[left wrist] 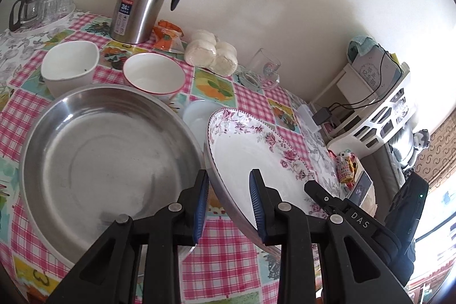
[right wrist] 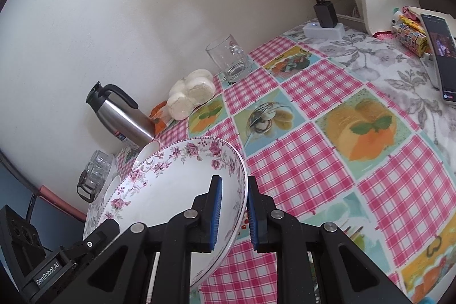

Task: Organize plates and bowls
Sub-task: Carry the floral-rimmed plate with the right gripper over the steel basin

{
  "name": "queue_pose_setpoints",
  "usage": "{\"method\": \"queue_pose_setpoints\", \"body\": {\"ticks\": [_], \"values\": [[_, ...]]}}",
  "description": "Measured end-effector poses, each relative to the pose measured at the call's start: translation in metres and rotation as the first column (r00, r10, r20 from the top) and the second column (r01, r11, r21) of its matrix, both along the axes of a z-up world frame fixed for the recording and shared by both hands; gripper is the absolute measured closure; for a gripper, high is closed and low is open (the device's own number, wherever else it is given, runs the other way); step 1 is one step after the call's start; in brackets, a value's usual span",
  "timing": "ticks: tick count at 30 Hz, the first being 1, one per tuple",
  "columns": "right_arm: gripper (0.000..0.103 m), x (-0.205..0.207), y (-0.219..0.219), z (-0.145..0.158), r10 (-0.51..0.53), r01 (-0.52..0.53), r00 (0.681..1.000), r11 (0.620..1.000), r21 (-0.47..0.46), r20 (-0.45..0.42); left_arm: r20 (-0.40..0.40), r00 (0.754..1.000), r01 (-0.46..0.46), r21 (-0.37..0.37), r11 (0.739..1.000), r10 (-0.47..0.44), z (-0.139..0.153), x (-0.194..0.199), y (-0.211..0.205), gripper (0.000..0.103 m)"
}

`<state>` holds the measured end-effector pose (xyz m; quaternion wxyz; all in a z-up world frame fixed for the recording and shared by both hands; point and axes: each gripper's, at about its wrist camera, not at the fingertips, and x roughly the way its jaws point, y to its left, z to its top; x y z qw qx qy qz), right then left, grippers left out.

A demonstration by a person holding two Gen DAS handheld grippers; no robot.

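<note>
Above the checked tablecloth (left wrist: 228, 261), you had both grippers, left (left wrist: 229, 204) and right (right wrist: 232, 214), clamped on opposite rims of the floral plate (left wrist: 250, 150), airborne beside the steel basin (left wrist: 108, 155); level, matched hands were what it needed.

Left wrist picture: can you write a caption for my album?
Both grippers' fingers pinch a flowered plate beside a big steel pan on the checked tablecloth.

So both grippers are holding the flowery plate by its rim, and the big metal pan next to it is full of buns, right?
Not quite. The metal pan is empty, as the left wrist view shows; the buns sit in a bag by the wall. The rest holds: the left gripper and right gripper both pinch the flowery plate by its rim.
</note>
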<state>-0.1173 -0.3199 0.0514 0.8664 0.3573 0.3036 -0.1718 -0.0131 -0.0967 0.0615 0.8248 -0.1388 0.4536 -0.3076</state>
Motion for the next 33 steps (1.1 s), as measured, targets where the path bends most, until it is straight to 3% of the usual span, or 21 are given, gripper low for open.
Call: {"method": "queue_pose_setpoints", "body": {"ticks": [16,33], "values": [[0.085,0.047,0.063,-0.008,0.096,-0.096,0.995,0.995,0.001,-0.032,-0.048,0.992,-0.121,-0.036,0.992,0.119,-0.007,0.031,0.074,0.073],[0.085,0.082,0.109,-0.031,0.168,-0.169,0.981,0.986,-0.002,-0.098,-0.134,0.963,-0.245,-0.064,0.967,0.235,-0.027,0.056,0.126,0.073]]}}
